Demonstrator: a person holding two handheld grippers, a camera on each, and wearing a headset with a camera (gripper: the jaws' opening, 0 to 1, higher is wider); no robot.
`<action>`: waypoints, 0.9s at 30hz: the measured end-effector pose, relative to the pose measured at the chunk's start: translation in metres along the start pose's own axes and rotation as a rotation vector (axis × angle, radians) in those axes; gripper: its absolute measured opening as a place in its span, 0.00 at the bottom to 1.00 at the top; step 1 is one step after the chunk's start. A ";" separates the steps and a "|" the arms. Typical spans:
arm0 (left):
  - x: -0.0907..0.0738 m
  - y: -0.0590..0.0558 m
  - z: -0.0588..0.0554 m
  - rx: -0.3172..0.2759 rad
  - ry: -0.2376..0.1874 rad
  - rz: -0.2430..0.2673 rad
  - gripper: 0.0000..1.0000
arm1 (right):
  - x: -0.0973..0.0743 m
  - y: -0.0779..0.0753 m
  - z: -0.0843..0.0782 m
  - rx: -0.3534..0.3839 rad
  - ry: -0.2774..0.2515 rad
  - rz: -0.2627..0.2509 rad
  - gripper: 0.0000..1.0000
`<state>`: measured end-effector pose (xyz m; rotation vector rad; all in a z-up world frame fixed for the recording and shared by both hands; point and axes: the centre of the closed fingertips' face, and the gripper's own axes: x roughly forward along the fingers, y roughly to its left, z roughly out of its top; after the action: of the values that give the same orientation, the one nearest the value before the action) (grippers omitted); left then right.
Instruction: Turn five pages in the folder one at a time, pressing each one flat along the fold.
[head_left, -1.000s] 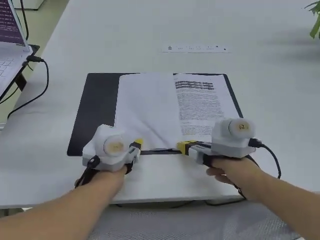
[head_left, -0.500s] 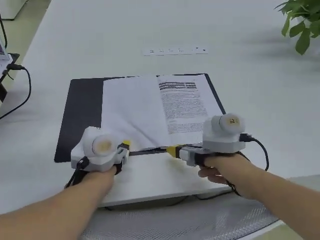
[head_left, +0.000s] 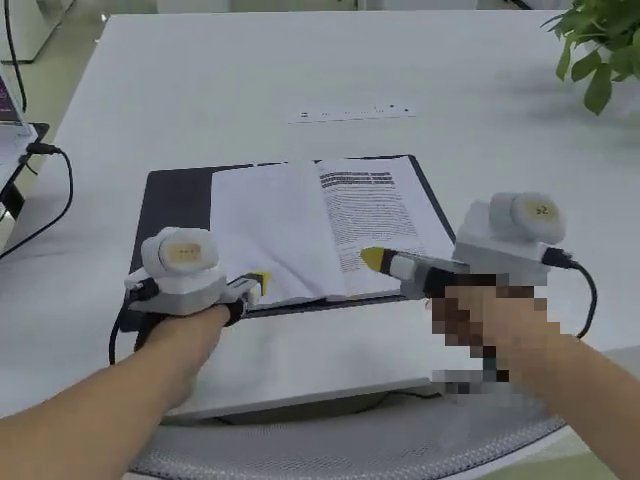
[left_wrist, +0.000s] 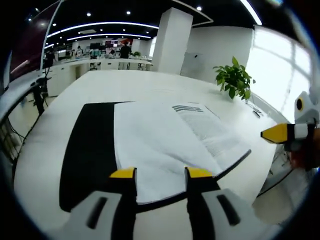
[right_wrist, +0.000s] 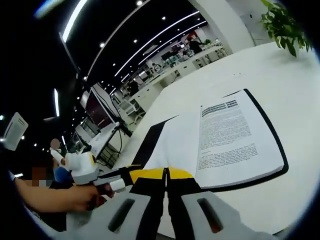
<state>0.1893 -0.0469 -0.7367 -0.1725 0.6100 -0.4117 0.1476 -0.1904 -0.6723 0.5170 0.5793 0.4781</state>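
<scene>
A black folder (head_left: 172, 205) lies open on the white table. A blank page (head_left: 265, 225) arches over its middle, and a printed page (head_left: 378, 215) lies to the right. My left gripper (head_left: 255, 283) sits at the folder's near edge, jaws open, with the blank page's (left_wrist: 155, 145) near edge lying between the yellow fingertips (left_wrist: 122, 173). My right gripper (head_left: 372, 259) hovers over the printed page's lower part. In the right gripper view its jaws are shut together (right_wrist: 166, 174) with nothing between them, above the folder (right_wrist: 150, 140) and the printed page (right_wrist: 230, 135).
A white power strip (head_left: 347, 111) lies beyond the folder. A potted plant (head_left: 595, 50) stands at the far right. A black cable (head_left: 55, 190) runs along the table's left side. The table's near edge is close below both hands.
The right gripper has lifted from the folder's near edge and moved up and right over the printed page. The left gripper has stayed at the near edge. The head camera has shifted.
</scene>
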 end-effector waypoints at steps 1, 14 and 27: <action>-0.007 -0.007 0.004 -0.034 -0.003 -0.021 0.39 | -0.004 0.002 0.007 0.011 -0.020 -0.006 0.00; -0.086 -0.020 0.053 -0.174 -0.109 -0.038 0.72 | -0.082 -0.019 0.085 -0.166 -0.214 -0.283 0.11; -0.119 -0.002 0.046 0.094 -0.074 0.035 0.99 | -0.130 -0.061 0.089 -0.408 -0.183 -0.427 1.00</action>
<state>0.1273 0.0034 -0.6375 -0.0868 0.5192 -0.3978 0.1241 -0.3380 -0.5934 0.0393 0.3863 0.1303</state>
